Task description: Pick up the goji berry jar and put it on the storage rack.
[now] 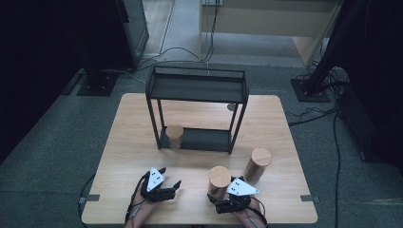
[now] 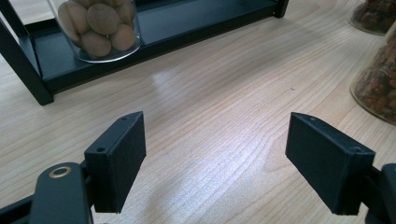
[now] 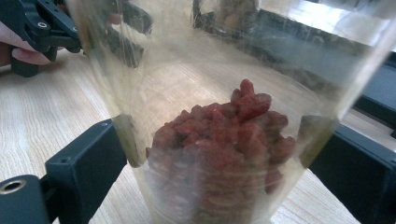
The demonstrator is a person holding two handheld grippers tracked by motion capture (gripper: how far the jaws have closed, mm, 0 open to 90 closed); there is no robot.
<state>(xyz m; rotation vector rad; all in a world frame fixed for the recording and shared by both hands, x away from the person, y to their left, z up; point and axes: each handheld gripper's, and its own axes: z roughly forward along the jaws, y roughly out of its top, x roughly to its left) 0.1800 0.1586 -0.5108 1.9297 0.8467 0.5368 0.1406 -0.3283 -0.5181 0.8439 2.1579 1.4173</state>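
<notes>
High view: your right gripper [image 1: 217, 199] sits at the near jar [image 1: 219, 180], front of the table [image 1: 142, 142] | Left gripper view: left gripper [image 2: 215, 163] spread wide, empty, low over wood | Right gripper view: jaws bracket the jar [image 3: 224, 140] of red berries, whether touching I cannot tell; grasp step, next squeeze and lift upright.

Your left gripper [image 1: 171, 186] and right gripper [image 1: 213, 200] are matte black, each topped by a grey three-cornered plate with small dark dots. Their jaws are flat rectangular blocks with small screw holes along the edge. A brass-ringed hole marks each arm, and black cables trail back.
</notes>
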